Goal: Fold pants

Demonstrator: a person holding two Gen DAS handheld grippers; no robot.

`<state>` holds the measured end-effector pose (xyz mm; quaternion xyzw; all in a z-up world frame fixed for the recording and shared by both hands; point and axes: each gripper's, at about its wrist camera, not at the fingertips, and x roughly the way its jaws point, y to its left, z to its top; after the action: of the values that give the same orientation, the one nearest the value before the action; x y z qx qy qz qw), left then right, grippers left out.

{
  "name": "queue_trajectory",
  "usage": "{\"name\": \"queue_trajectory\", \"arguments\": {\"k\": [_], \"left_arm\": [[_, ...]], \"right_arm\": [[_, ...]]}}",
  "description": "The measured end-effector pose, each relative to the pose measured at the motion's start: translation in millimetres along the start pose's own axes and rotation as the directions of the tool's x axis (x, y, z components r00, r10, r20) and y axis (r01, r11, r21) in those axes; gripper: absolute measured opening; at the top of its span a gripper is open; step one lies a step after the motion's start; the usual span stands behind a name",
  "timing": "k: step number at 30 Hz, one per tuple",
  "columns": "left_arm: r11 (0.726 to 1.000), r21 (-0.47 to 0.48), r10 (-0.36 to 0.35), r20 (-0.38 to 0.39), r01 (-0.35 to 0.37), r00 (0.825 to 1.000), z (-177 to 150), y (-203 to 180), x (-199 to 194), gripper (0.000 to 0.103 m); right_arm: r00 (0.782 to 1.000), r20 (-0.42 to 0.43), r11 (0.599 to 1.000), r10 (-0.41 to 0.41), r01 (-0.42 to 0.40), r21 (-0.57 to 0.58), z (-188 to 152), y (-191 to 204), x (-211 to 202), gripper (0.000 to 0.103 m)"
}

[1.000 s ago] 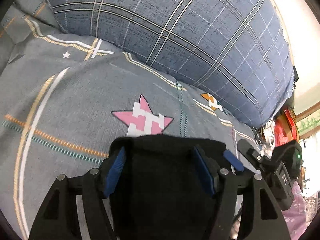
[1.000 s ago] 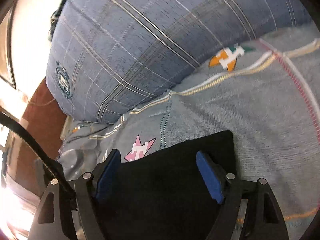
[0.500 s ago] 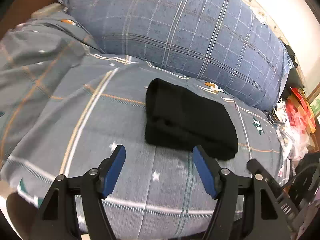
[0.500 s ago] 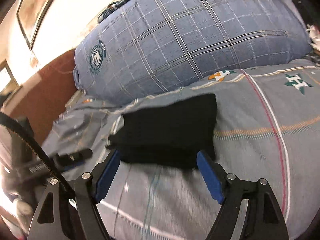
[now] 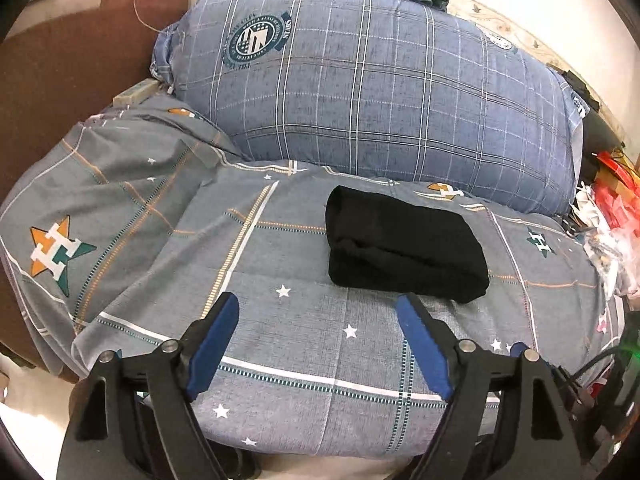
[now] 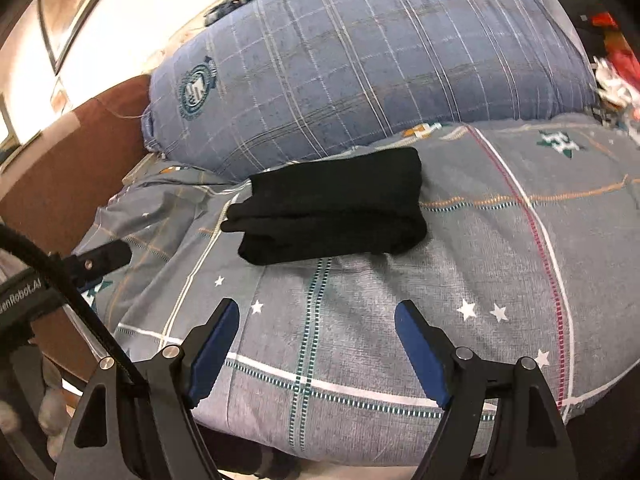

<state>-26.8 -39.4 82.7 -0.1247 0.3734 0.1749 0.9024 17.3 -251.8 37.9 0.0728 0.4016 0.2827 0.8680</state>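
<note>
The black pants (image 5: 404, 246) lie folded into a compact rectangle on the grey patterned bed sheet (image 5: 288, 320), just in front of the pillow. They also show in the right wrist view (image 6: 328, 208). My left gripper (image 5: 318, 340) is open and empty, held back from the pants near the bed's front edge. My right gripper (image 6: 316, 340) is open and empty, also well short of the pants. Part of the left gripper (image 6: 100, 258) shows at the left of the right wrist view.
A large blue plaid pillow (image 5: 372, 92) lies behind the pants. A brown headboard (image 5: 68, 60) stands at the left. Red and white clutter (image 5: 612, 216) sits at the bed's right side. The sheet is rumpled at the left (image 5: 120, 184).
Both grippers have pulled back from the pants toward the bed's front edge. A second ago the pants lay between the open fingers; now they lie apart on the sheet.
</note>
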Motion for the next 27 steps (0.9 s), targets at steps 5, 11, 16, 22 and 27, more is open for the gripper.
{"name": "queue_trajectory", "arguments": {"k": [5,11,16,22,27], "left_arm": [[1.0,0.022,0.008,-0.007,-0.008,1.0,-3.8,-5.7,-0.1,0.081],[0.998,0.053,0.031,-0.012,-0.03,0.999,-9.8,-12.8,2.1,0.081],[0.997,0.07,0.039,-0.017,-0.038,0.999,-12.7,-16.4,4.2,0.081],[0.996,0.078,0.052,-0.016,-0.051,0.999,-15.8,-18.9,5.6,0.081],[0.995,0.076,0.06,-0.025,-0.058,0.998,-17.3,-18.5,8.3,0.081]], "right_arm": [[1.0,0.015,0.998,-0.009,0.01,-0.057,-4.6,11.3,-4.2,0.086],[1.0,-0.001,0.999,-0.012,0.012,-0.053,-6.0,10.4,0.0,0.087],[1.0,-0.008,0.998,-0.016,0.015,-0.062,-7.4,11.8,2.6,0.087],[1.0,-0.012,0.998,-0.02,0.019,-0.065,-9.6,11.6,5.1,0.087],[1.0,-0.025,0.998,-0.019,0.017,-0.065,-12.5,12.5,9.3,0.087]]}}
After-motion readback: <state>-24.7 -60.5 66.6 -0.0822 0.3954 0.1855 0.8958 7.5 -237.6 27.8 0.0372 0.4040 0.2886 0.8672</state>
